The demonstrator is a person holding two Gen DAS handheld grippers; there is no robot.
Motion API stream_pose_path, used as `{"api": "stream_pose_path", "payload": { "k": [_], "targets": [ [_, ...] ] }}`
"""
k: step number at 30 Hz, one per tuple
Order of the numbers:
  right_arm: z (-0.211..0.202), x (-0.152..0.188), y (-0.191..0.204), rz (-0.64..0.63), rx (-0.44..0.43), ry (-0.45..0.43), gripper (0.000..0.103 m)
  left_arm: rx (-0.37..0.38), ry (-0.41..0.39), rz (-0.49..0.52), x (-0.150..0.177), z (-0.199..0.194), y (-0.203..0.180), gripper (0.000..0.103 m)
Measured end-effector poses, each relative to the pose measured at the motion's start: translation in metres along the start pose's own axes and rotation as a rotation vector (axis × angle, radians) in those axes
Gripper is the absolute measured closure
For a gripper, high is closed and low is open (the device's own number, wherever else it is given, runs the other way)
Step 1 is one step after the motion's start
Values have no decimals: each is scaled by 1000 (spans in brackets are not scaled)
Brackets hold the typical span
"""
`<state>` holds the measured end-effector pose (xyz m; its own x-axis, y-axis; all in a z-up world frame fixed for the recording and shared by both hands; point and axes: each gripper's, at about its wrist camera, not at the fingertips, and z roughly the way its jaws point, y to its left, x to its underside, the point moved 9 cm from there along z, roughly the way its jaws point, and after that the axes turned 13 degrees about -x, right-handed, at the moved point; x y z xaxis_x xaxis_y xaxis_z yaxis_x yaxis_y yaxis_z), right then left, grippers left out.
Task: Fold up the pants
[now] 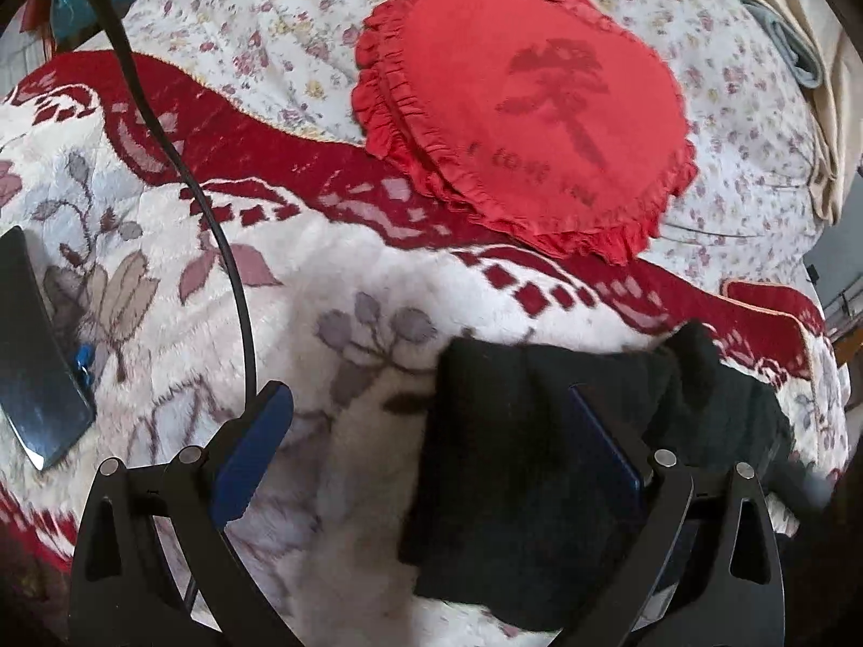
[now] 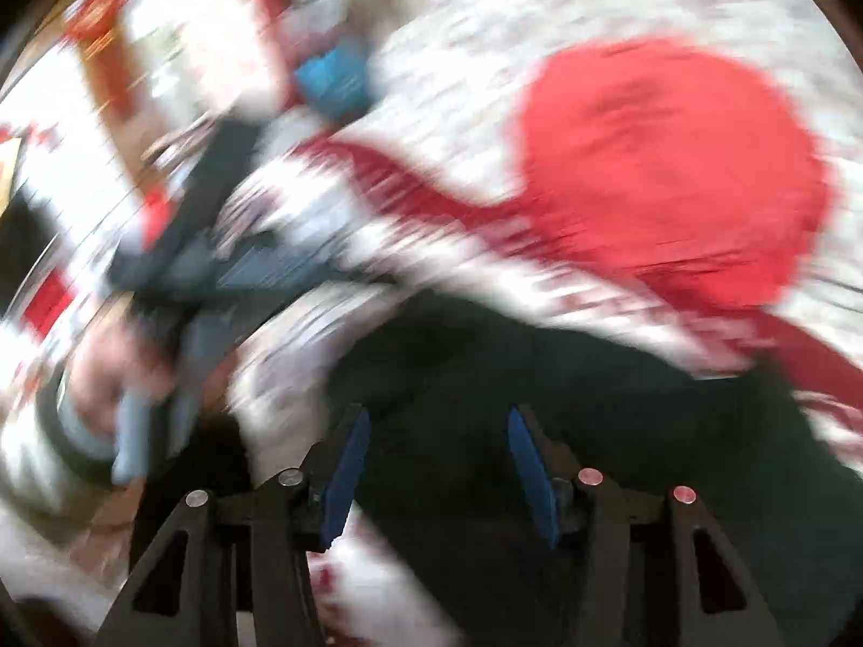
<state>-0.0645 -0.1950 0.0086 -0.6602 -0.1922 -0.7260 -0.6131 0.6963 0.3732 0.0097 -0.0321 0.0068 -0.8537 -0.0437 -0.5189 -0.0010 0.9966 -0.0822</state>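
Black pants [image 1: 539, 463] lie folded on a white and red floral blanket [image 1: 178, 280] on a bed. My left gripper [image 1: 431, 431] is open just above them, its right blue pad [image 1: 609, 447] over the black cloth and its left pad [image 1: 253, 453] over bare blanket. In the right wrist view, which is heavily blurred, my right gripper [image 2: 439, 463] is open over the pants [image 2: 539, 388], with nothing between its blue pads. The other hand-held gripper [image 2: 178, 291] shows blurred at the left of that view.
A red heart-shaped frilled cushion [image 1: 518, 124] lies beyond the pants on a flowered sheet [image 1: 259, 16]; it also shows in the right wrist view [image 2: 669, 162]. A black cable [image 1: 178, 151] crosses the left side. A dark flat object [image 1: 32, 356] lies at the far left.
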Motion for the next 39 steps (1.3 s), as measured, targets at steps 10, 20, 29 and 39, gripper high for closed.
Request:
{"api": "stream_pose_path", "payload": {
  "k": [10, 20, 29, 39],
  "targets": [
    [-22, -20, -178, 225, 312, 39, 43, -18, 9, 36, 20, 14, -33, 3],
    [-18, -22, -193, 210, 324, -1, 103, -72, 55, -20, 32, 47, -23, 3],
    [-29, -23, -195, 261, 275, -55, 66, -80, 48, -18, 32, 48, -23, 3],
    [2, -4, -182, 211, 209, 72, 73, -91, 41, -18, 33, 49, -25, 3]
  ]
}}
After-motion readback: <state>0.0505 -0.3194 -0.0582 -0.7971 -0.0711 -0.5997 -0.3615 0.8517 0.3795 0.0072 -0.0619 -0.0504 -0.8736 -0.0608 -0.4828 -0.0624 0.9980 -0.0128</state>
